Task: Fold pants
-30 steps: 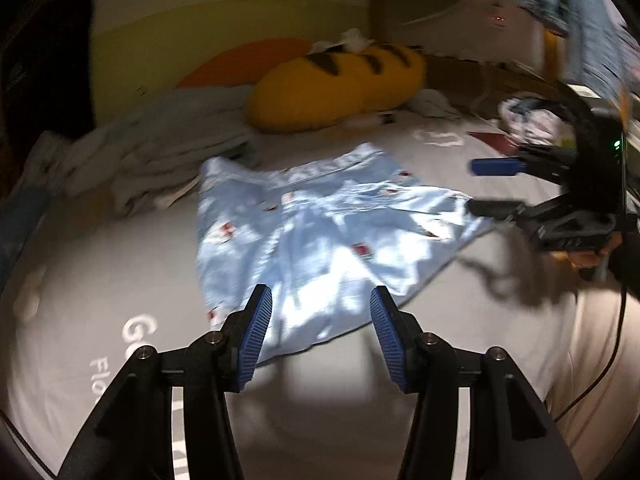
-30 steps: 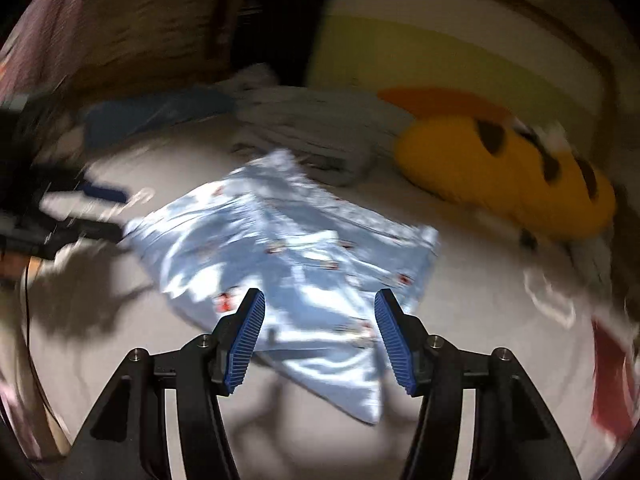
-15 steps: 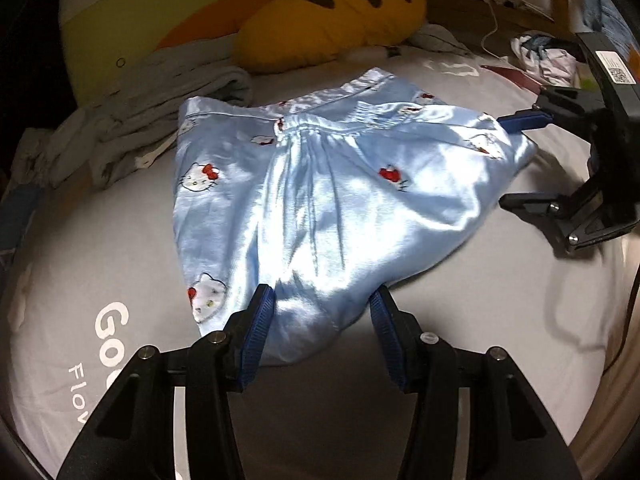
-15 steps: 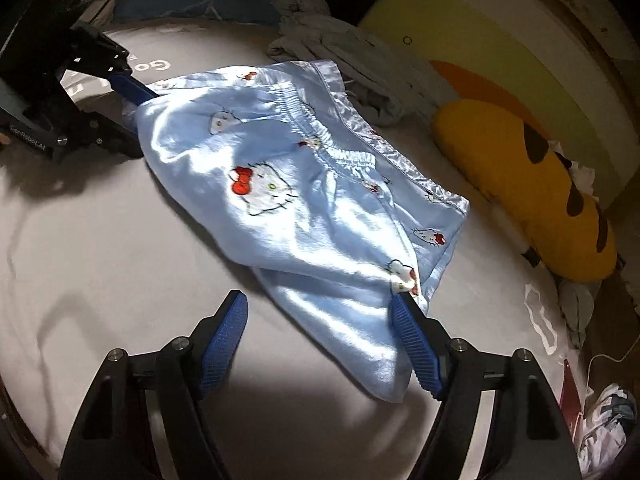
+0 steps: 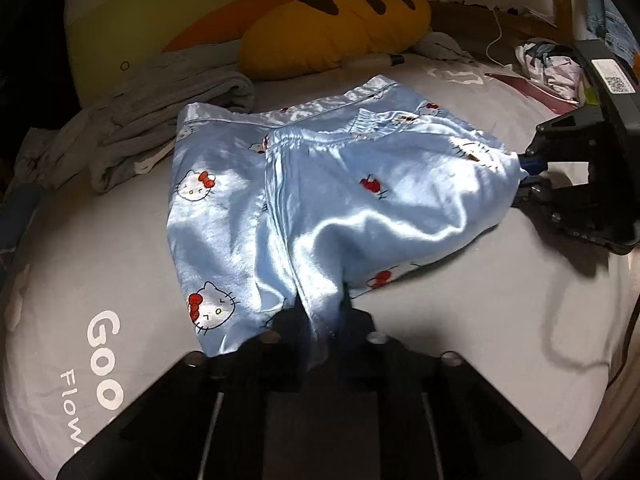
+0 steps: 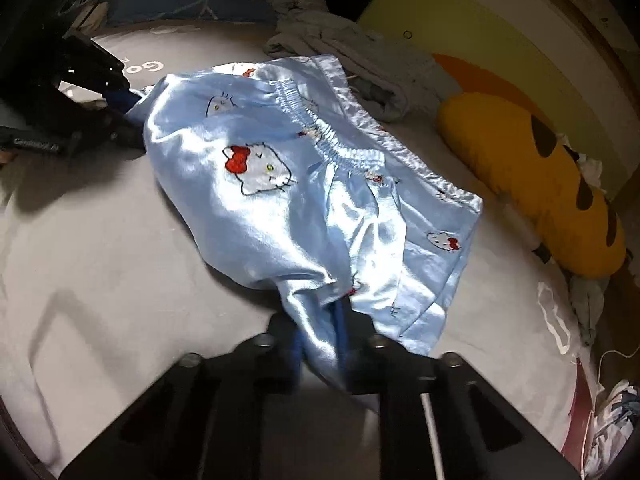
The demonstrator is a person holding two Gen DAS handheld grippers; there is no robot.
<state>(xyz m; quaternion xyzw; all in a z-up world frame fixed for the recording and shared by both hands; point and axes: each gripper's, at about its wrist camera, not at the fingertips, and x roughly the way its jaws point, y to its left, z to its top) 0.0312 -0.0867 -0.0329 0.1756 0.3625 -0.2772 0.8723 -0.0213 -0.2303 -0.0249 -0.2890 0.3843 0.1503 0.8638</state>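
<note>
Light blue satin pants (image 5: 320, 200) with cat-face prints lie on a grey bed sheet (image 5: 100, 280); they also show in the right wrist view (image 6: 280, 184). My left gripper (image 5: 320, 320) is shut on a bunched corner of the pants at their near edge. My right gripper (image 6: 320, 332) is shut on the opposite corner. Each gripper shows in the other's view: the right gripper (image 5: 524, 176) at the pants' right end, the left gripper (image 6: 128, 104) at their left end. The pinched fabric hides the fingertips.
A yellow striped plush pillow (image 5: 336, 28) lies behind the pants. A crumpled grey cloth (image 5: 168, 100) lies at the back left. A heap of clothes (image 5: 548, 64) sits at the far right. A cable (image 5: 560, 328) trails on the sheet by the right gripper.
Both grippers moved down to the pants and closed on opposite corners; half a second ago their jaws stood open around the fabric.
</note>
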